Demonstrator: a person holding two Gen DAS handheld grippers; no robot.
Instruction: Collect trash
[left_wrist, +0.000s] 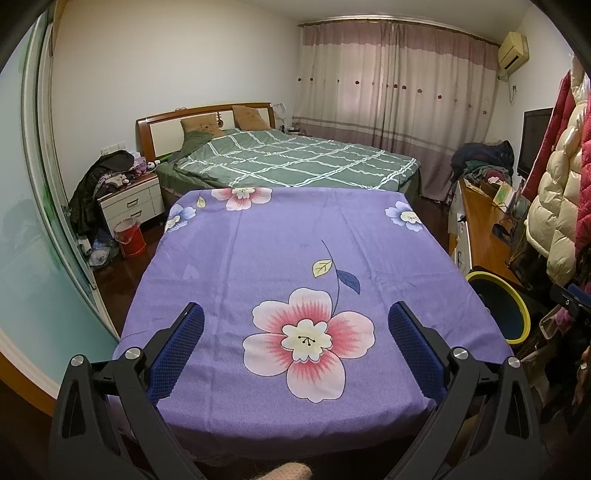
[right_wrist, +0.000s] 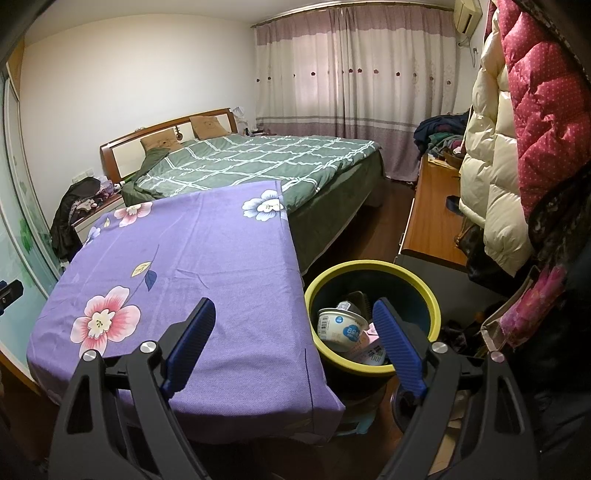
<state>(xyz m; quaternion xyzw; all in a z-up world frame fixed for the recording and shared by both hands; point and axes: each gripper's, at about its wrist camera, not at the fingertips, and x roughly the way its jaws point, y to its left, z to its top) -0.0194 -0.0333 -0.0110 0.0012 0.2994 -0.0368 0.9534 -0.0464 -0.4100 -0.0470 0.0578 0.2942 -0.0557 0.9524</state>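
A dark bin with a yellow rim (right_wrist: 428, 291) stands on the floor right of the purple flowered table (right_wrist: 192, 266). Inside lie a white yogurt cup (right_wrist: 340, 326), a carton and other trash. My right gripper (right_wrist: 295, 314) is open and empty, over the table's right edge, its right finger above the bin. My left gripper (left_wrist: 295, 317) is open and empty over the near part of the table (left_wrist: 258, 258). The bin's rim (left_wrist: 521, 302) shows at the right in the left wrist view. No trash shows on the table.
A bed with a green checked cover (left_wrist: 295, 162) stands behind the table. A nightstand (left_wrist: 133, 203) and a red bucket (left_wrist: 129, 236) are at the left. A wooden dresser (right_wrist: 432, 221) and hanging coats (right_wrist: 517, 147) are at the right.
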